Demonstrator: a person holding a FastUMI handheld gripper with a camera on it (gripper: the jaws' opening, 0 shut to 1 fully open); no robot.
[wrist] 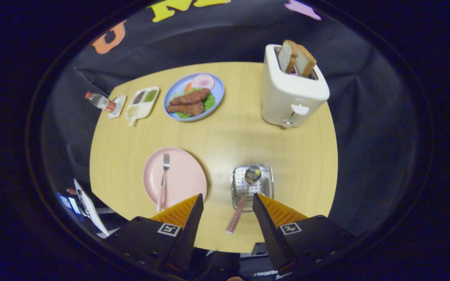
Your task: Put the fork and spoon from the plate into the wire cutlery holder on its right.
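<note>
Now the tongs (227,203) hang spread and empty above the bench (225,132). Between their tips, at twelve o'clock, the spoon (243,195) lies in the wire cutlery holder (267,180), its checked handle sticking out. At ten o'clock the fork (163,181) rests on the pink plate (184,175). Beyond, at one o'clock, stands a toaster (291,91).

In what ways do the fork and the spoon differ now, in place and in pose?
The fork lies flat on the pink plate; the spoon lies in the wire cutlery holder, its handle sticking out over the rim. The spoon's handle reaches between the open gripper fingers; the fork lies left of them. Both have checked red-and-white handles.
</note>
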